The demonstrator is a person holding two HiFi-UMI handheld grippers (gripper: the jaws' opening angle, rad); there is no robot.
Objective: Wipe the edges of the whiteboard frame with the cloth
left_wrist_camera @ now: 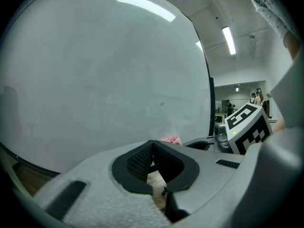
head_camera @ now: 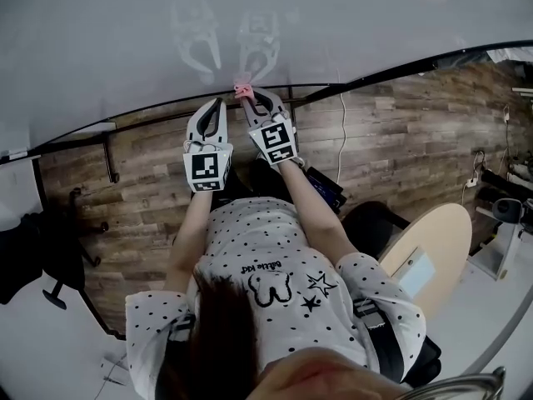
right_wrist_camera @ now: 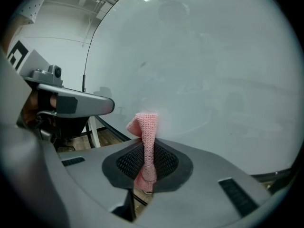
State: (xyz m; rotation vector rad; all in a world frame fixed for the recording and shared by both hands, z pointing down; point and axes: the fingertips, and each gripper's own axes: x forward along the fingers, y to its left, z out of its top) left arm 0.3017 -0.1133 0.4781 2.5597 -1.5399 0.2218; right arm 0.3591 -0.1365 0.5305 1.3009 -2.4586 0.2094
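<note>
Right gripper (right_wrist_camera: pixel 146 148) clamps pink cloth (right_wrist_camera: pixel 148 127) at the dark frame (head_camera: pixel 366 80) of the pale whiteboard (head_camera: pixel 333 23), left gripper (left_wrist_camera: pixel 153 146) closed and empty beside it, wood floor (head_camera: pixel 391 140) below.

Left hand-held gripper (head_camera: pixel 218 103) closed, right hand-held gripper (head_camera: pixel 253 95) clamping cloth (right_wrist_camera: pixel 148 127)

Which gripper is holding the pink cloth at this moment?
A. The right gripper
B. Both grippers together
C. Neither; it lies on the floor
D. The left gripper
A: in the right gripper view the pink cloth stands pinched between the jaws of the right gripper, while the left gripper has nothing between its jaws.
</note>
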